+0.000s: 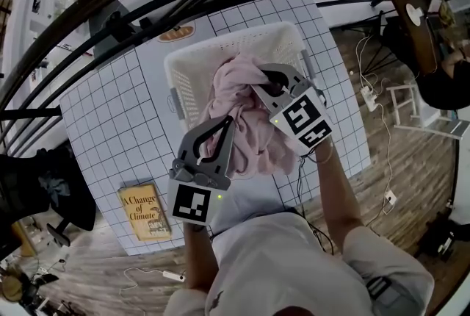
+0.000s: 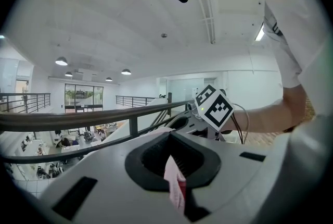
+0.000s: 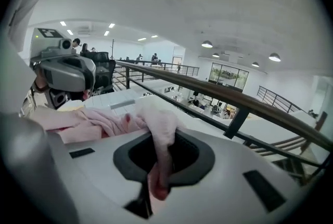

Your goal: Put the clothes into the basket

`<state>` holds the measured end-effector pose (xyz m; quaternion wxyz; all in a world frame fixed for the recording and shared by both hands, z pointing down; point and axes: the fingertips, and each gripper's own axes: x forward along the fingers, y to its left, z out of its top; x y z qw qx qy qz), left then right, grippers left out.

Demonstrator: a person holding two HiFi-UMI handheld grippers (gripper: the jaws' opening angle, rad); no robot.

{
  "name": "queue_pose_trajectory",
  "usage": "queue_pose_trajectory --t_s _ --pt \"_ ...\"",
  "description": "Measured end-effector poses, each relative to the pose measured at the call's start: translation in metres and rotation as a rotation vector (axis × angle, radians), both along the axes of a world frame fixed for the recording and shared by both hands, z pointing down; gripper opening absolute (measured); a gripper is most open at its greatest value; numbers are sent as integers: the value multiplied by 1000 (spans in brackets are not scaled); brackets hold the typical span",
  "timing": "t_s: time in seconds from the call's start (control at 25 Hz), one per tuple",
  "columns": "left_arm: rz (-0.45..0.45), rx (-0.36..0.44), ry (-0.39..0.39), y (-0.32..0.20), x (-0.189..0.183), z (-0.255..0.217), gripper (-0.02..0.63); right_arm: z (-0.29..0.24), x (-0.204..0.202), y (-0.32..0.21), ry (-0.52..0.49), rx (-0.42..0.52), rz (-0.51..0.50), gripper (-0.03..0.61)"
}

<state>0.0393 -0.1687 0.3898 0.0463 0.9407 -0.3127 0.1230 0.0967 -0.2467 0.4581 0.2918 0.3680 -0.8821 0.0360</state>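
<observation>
A: Both grippers are clamped narrow on the crumpled pale pink cloth garment [image 1: 246, 127]. The left gripper [image 1: 228, 122] pinches one fold and the right gripper [image 1: 255, 83] another. Each gripper view shows pink fabric caught between the jaws.

B: Garment versus the white perforated plastic laundry basket [image 1: 183, 79]?

A: Bunched over the basket's near half, strung between the two grippers. The right gripper is further in over the basket. The left is closer to the person, about at the near rim.

B: Inside yet?

A: Can't tell if it touches the bottom. Its lower edge hangs around the near rim, maybe over the white gridded bench [image 1: 103, 109]. My call: both grippers need to go further toward the far wall before release.
</observation>
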Motion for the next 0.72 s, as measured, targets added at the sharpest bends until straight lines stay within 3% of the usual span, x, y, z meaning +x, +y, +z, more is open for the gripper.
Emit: queue_pose_trajectory --t_s 0.28,0.72 --pt "-1 -24 -9 -3 3 5 3 32 3 4 186 -59 -49 46" --pt "8 -44 -44 -5 6 13 3 67 1 7 292 -139 -126 48"
